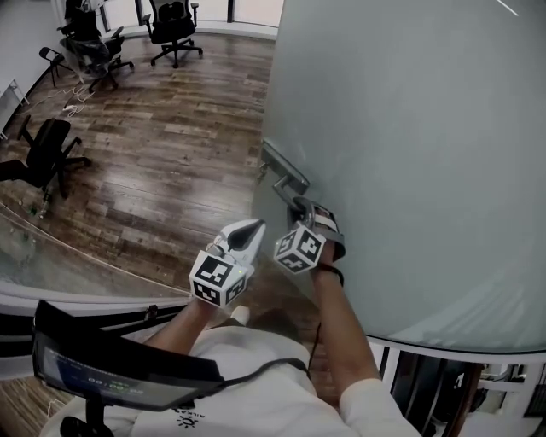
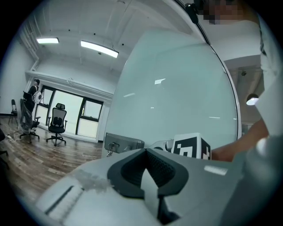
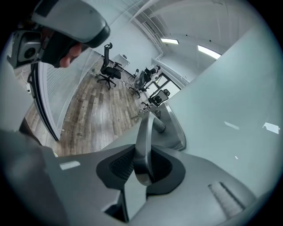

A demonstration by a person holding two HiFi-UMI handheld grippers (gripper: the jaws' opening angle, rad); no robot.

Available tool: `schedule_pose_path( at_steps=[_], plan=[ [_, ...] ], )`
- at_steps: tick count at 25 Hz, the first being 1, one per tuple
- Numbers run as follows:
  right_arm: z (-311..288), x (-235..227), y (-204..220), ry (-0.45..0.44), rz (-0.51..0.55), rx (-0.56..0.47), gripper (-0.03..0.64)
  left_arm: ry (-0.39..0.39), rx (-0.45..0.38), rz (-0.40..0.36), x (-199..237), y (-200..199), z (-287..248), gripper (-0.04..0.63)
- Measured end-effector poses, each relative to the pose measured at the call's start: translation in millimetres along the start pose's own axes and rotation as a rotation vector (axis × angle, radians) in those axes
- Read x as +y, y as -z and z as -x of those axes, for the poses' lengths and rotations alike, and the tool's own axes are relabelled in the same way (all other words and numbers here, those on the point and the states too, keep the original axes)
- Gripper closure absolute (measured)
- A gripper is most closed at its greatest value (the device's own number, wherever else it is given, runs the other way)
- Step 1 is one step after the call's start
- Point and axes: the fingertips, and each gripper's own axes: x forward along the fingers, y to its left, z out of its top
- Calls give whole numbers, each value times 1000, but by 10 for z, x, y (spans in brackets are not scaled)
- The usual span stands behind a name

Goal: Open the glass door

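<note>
The frosted glass door (image 1: 409,154) fills the right of the head view and stands swung out over the wooden floor. Its metal lever handle (image 1: 286,183) juts from a lock plate (image 1: 281,165) at the door's edge. My right gripper (image 1: 300,209) is shut on the lever; in the right gripper view the handle (image 3: 143,141) lies clamped between the dark pads of that gripper (image 3: 142,165). My left gripper (image 1: 247,230) hovers just left of it, shut with nothing in it. In the left gripper view its tip (image 2: 146,152) points toward the lock plate (image 2: 124,143).
Black office chairs (image 1: 171,26) (image 1: 47,154) stand on the wooden floor (image 1: 171,154) beyond the door. A curved glass partition (image 1: 85,265) runs along the lower left. A person (image 2: 31,101) stands by the far windows. A dark screen (image 1: 111,367) sits near my body.
</note>
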Motion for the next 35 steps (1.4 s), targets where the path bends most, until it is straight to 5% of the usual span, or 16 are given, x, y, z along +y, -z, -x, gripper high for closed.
schedule_pose_path(
  at_steps=[11,19,26,35],
  plan=[
    [-469,-448,460,46,-80,59,546,-61,23,14,221,118,-545,590],
    [-548,-813,606,77,-112,104,545,-72,10,-1,198,-182,-1032,591],
    [-806,-1040,998,74,-203,68,540,-99,24,-25,60,6,-1727,591],
    [-791,-1259,1012,64,-311,50,537,-65,63,-59,-5,-83,-1958,591]
  ],
)
